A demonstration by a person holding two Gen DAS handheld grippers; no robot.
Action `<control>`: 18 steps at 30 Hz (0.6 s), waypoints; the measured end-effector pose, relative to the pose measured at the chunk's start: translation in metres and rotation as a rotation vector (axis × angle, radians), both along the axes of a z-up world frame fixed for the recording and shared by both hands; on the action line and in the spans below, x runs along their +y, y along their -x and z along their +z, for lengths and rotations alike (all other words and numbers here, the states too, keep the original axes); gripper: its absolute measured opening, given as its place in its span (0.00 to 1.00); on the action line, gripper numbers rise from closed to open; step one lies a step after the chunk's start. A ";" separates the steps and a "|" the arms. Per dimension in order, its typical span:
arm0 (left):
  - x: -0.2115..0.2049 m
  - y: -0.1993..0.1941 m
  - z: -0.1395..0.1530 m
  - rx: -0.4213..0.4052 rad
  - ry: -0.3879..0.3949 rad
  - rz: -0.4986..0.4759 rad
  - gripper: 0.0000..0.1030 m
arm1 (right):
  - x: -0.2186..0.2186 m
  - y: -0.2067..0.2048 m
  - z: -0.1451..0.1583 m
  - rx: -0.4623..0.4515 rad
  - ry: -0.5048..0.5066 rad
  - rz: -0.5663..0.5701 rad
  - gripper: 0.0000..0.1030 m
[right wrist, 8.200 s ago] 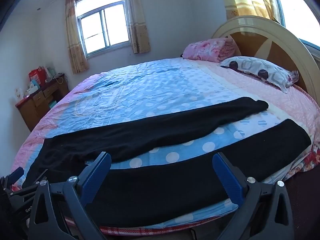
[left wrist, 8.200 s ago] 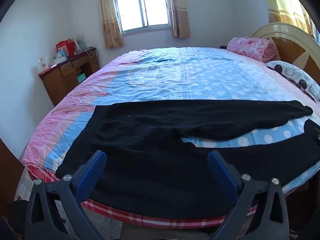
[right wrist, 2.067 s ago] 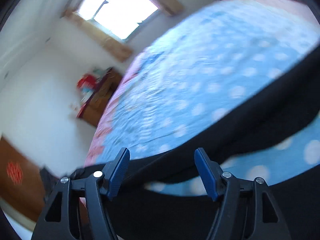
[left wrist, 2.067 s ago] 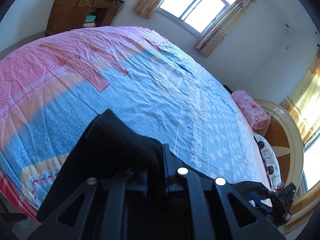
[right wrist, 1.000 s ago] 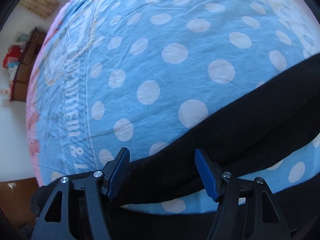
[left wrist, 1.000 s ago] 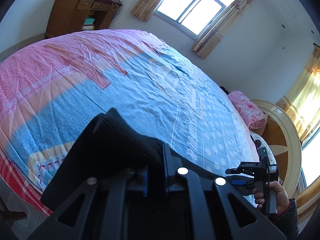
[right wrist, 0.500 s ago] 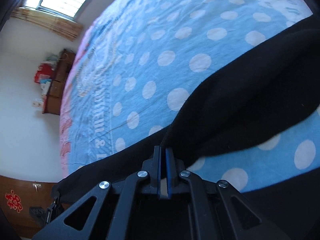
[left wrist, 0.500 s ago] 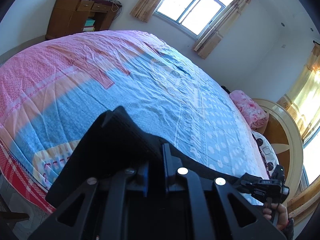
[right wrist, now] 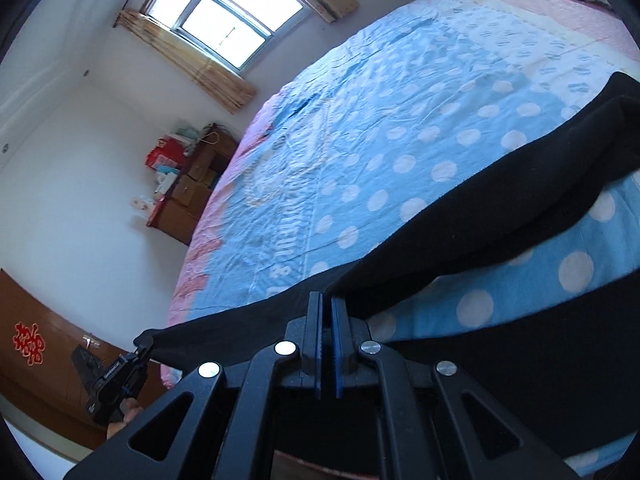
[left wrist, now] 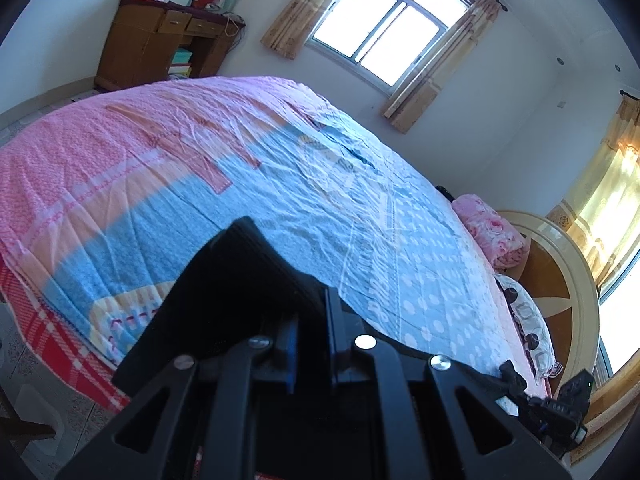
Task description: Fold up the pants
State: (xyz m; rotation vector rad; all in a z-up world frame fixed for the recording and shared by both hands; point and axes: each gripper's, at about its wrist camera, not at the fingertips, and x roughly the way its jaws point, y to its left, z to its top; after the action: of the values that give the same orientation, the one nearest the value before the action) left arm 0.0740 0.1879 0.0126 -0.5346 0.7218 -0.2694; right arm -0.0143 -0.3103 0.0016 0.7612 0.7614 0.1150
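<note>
The black pants (right wrist: 492, 208) lie across the near side of the bed. My left gripper (left wrist: 312, 320) is shut on the waistband end of the pants (left wrist: 232, 284) and holds it lifted above the bed's edge. My right gripper (right wrist: 326, 312) is shut on the far leg's edge and lifts it; that leg runs away to the upper right. The near leg (right wrist: 520, 368) lies flat below it. The left gripper also shows in the right wrist view (right wrist: 120, 376), and the right gripper shows in the left wrist view (left wrist: 560, 412).
The bed (left wrist: 280, 184) has a blue polka-dot and pink cover. Pillows (left wrist: 496, 236) and a curved headboard (left wrist: 568, 280) are at the far end. A wooden dresser (left wrist: 160, 44) stands by the wall, beside a window (left wrist: 384, 36).
My right gripper has closed on the far leg's edge and lifted it. My left gripper stays shut on the waistband and has risen slightly.
</note>
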 end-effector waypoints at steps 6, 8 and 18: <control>0.003 0.019 -0.003 0.013 -0.045 0.036 0.11 | 0.013 0.050 -0.017 0.035 0.009 0.056 0.04; 0.001 0.023 -0.009 0.040 -0.089 0.067 0.11 | 0.016 0.063 -0.029 0.051 0.014 0.065 0.04; 0.010 0.031 -0.047 0.195 -0.129 0.136 0.11 | 0.029 0.082 -0.077 0.129 0.027 0.108 0.04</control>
State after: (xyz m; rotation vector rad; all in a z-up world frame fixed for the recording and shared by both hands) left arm 0.0431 0.1976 -0.0343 -0.4887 0.8809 -0.0434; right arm -0.0962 -0.2814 -0.0750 0.7069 0.9258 0.1537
